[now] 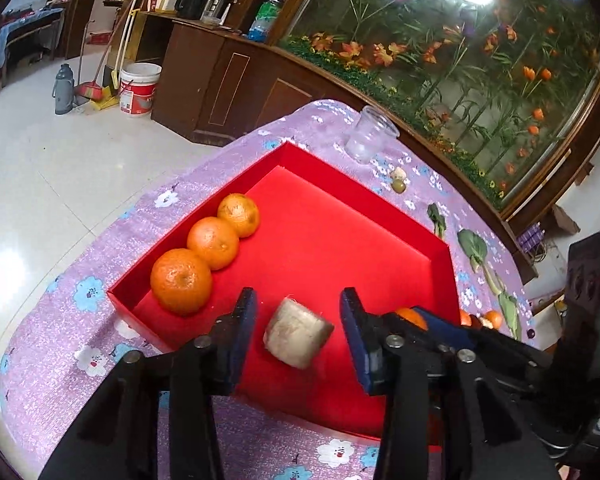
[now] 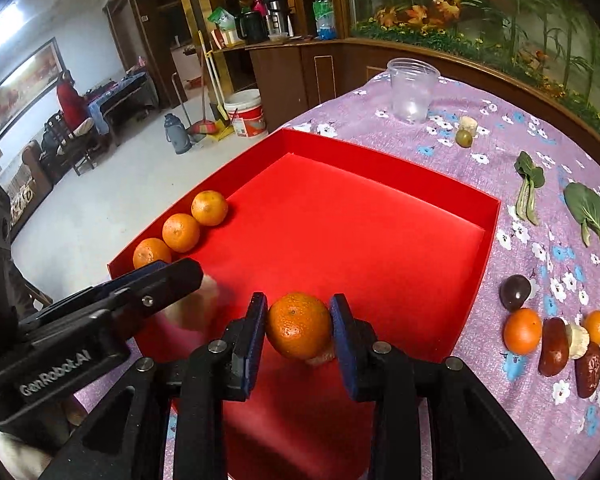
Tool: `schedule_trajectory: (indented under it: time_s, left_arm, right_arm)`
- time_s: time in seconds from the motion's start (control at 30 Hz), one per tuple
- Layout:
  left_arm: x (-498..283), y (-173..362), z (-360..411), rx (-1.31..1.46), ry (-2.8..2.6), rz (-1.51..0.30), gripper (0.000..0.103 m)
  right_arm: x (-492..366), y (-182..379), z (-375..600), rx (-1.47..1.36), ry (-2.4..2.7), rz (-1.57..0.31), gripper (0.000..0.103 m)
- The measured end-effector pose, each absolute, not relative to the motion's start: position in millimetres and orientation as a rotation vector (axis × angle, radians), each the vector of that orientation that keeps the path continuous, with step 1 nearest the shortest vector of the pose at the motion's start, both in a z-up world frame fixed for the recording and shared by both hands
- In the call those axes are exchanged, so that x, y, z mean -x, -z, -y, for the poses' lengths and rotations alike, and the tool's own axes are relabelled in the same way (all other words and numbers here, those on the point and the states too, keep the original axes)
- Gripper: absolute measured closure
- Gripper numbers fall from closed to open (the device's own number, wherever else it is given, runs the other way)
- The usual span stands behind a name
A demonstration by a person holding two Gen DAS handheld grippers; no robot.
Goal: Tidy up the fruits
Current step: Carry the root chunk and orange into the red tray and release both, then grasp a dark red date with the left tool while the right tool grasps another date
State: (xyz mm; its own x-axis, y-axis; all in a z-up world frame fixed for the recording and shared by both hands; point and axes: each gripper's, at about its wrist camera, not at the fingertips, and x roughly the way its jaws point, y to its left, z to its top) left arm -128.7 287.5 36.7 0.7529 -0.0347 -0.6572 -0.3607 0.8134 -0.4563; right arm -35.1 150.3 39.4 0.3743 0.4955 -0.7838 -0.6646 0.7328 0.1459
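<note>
Meanwhile, left claw (image 1: 298, 310) gapes around a blurred pale chunk (image 1: 298, 334) (unidentifiable); right claw (image 2: 299, 314) grips an orange (image 2: 298, 325).

The right hand-held gripper (image 2: 299, 326) clamps a round orange tangerine (image 2: 298, 325) over the shallow red cardboard tray (image 2: 396, 240) on the tabletop (image 2: 500, 136).

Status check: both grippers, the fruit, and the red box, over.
Left gripper open, pale chunk loose between pads. Right gripper shut on orange over red box. Three oranges lined along box wall. Nothing blocking.
</note>
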Motion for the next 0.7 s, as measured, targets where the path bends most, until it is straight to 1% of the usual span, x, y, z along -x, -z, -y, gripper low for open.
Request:
schedule_trajectory:
  time_s: [0.1, 0.17, 0.23, 0.3, 0.47, 0.53, 0.6, 0.7]
  left_arm:
    - [133.3, -43.6, -286.7, 0.615, -0.198, -0.684, 0.051]
    - [134.1, -48.3, -285.3, 0.619, -0.199, -0.672, 0.05]
    - [135.6, -52.9, -282.1, 0.611, -0.199, -0.666, 0.05]
    - [137.4, -58.5, -275.8, 0.597, -0.195, -0.662, 0.049]
    - [140.0, -73.8, -252.4, 0.552, -0.171, -0.659, 0.046]
    - [140.7, -78.8, -242.8, 0.537, -0.161, -0.656, 0.042]
    - [141.3, -84.8, -229.3, 0.514, -0.144, -0.657, 0.041]
    - [138.3, -90.7, -207.3, 0.486, -0.11, -0.668, 0.04]
  right_arm:
    - [37.7, -43.3, -145.6, 0.196, -0.75, -0.915, 0.067]
    - [40.2, -48.7, -140.7, 0.185, -0.748, -0.901, 0.064]
    - [41.6, -54.9, -132.9, 0.165, -0.744, -0.887, 0.059]
    - [43.9, -60.0, -125.3, 0.145, -0.739, -0.876, 0.056]
    - [49.6, -70.1, -92.4, 0.077, -0.715, -0.85, 0.056]
    - [52.3, -71.4, -77.8, 0.049, -0.702, -0.846, 0.053]
    - [54.0, -70.7, -56.7, 0.014, -0.678, -0.846, 0.051]
    - [55.1, -67.1, -26.1, -0.028, -0.639, -0.851, 0.05]
